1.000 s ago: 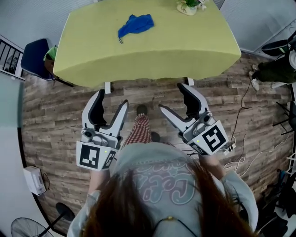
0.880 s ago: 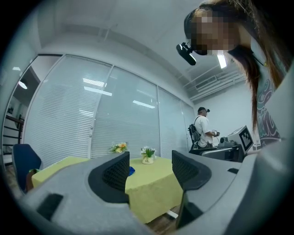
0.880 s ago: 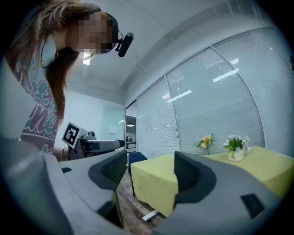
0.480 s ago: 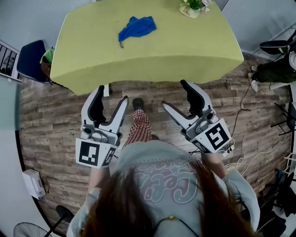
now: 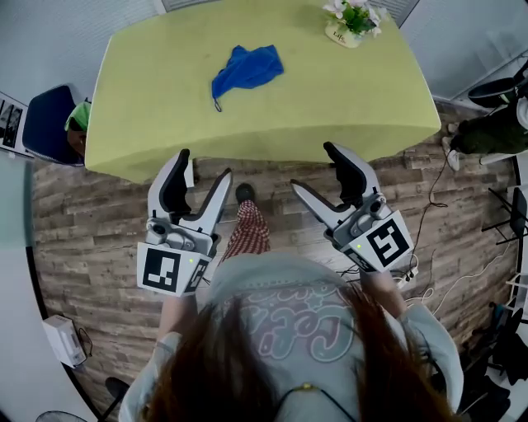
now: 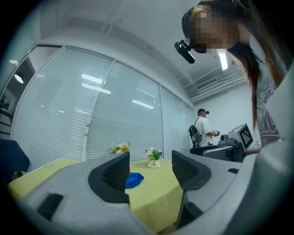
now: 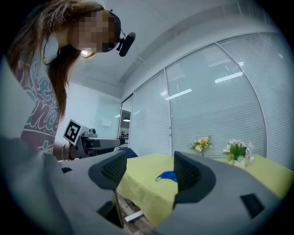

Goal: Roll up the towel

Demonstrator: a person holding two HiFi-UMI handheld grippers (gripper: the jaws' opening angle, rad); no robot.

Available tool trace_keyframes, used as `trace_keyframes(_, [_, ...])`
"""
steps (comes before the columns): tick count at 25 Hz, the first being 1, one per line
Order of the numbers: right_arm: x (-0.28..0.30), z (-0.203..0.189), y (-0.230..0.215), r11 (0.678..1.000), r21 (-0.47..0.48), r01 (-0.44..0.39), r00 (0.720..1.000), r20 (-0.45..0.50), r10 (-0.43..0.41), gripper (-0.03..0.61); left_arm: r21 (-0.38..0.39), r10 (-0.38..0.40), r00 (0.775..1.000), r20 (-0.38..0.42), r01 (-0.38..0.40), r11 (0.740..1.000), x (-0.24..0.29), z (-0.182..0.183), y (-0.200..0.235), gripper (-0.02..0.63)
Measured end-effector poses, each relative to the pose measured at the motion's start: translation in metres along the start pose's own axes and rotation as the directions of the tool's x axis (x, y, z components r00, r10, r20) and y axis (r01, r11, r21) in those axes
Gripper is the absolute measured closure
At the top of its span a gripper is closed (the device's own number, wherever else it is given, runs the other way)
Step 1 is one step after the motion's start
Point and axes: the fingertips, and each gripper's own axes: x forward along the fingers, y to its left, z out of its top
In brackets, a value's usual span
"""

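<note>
A crumpled blue towel [image 5: 246, 69] lies on the yellow-green table [image 5: 330, 91], left of its middle. It also shows small and far between the jaws in the left gripper view [image 6: 134, 180] and the right gripper view [image 7: 167, 176]. My left gripper [image 5: 203, 161] and right gripper [image 5: 317, 166] hang over the wooden floor, short of the table's near edge. Both are open and hold nothing. The towel is well beyond both of them.
A pot of white flowers [image 5: 353, 20] stands at the table's far right. A blue chair [image 5: 45, 119] sits left of the table. Another person [image 6: 202, 128] stands across the room. Cables [image 5: 437, 272] lie on the floor at right.
The table and towel have come lower and nearer in the head view as the person steps closer. Both grippers stay open, held in front of the body.
</note>
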Motion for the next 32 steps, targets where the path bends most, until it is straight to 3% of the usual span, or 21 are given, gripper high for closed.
trace_keyframes(9, [0.058, 0.001, -0.045, 1.000, 0.018, 0.021, 1.000, -0.002, -0.021, 0.270, -0.041, -0.047, 0.999, -0.021, 0.046, 0.998, 0.062, -0.014, 0.049, 0.328])
trace_keyframes(24, [0.159, 0.007, -0.119, 0.996, 0.036, 0.087, 0.996, -0.007, -0.087, 0.273, -0.006, -0.121, 0.991, -0.049, 0.121, 0.993, 0.149, -0.016, 0.136, 0.328])
trace_keyframes(32, [0.205, -0.001, -0.136, 0.996, 0.034, 0.083, 0.997, -0.011, -0.083, 0.273, -0.009, -0.142, 0.989, -0.053, 0.141, 0.990, 0.181, -0.021, 0.175, 0.328])
